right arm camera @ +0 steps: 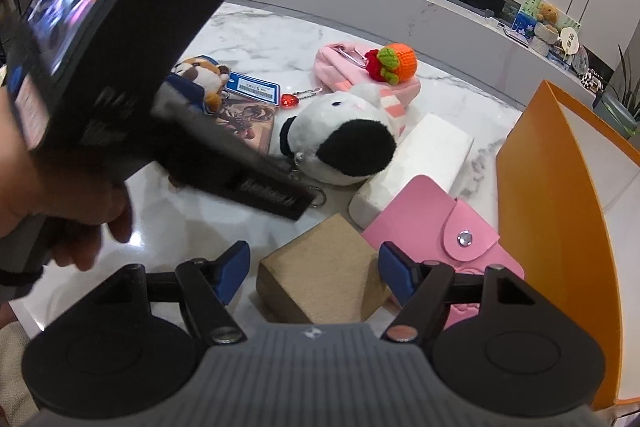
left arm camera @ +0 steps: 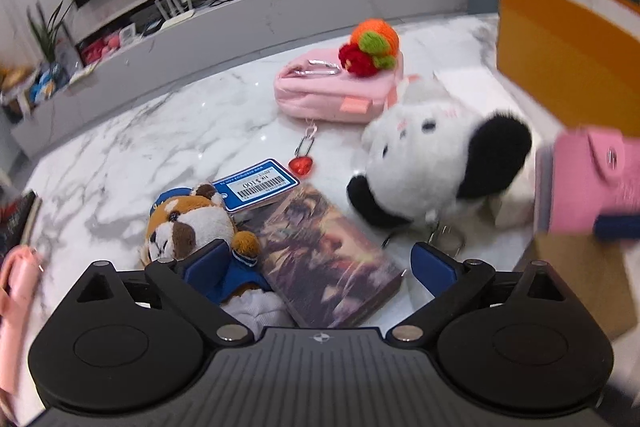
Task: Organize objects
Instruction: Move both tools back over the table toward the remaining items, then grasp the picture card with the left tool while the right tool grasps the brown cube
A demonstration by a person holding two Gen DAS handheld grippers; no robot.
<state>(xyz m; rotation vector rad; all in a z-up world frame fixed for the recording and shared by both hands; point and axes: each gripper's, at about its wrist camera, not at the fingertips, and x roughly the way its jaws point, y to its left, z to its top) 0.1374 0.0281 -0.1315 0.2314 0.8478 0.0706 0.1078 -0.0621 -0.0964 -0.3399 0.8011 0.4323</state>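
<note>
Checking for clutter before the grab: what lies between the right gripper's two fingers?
In the right wrist view, a tan cardboard box sits between the open right gripper fingers, neither pad touching it. The pink wallet lies just outside, beside the right finger.

- White grey-veined marble table point(left arm camera: 160, 131): polished, glossy, with highlights.
- Black-and-white plush dog point(left arm camera: 436, 155): long fluffy pile, matt.
- Brown-and-white plush raccoon point(left arm camera: 188, 227): short fuzzy cloth.
- Pale pink fabric pouch point(left arm camera: 320, 91): soft woven cloth, with a shiny metal clip.
- Orange, green and red crocheted charm point(left arm camera: 372, 47): coarse knitted yarn.
- Red heart pendant point(left arm camera: 302, 165): clear glossy plastic on a metal chain.
- Pink snap wallet point(right arm camera: 440, 227): smooth faux leather, with a metal stud.
- Tan cardboard box point(right arm camera: 320, 283): rough, matt.
- Orange paper box point(right arm camera: 552, 187): smooth, matt.
- White rectangular block point(right arm camera: 424, 155): matt, faintly grainy.
- Printed picture book point(left arm camera: 328, 259): smooth, semi-gloss cover.
</note>
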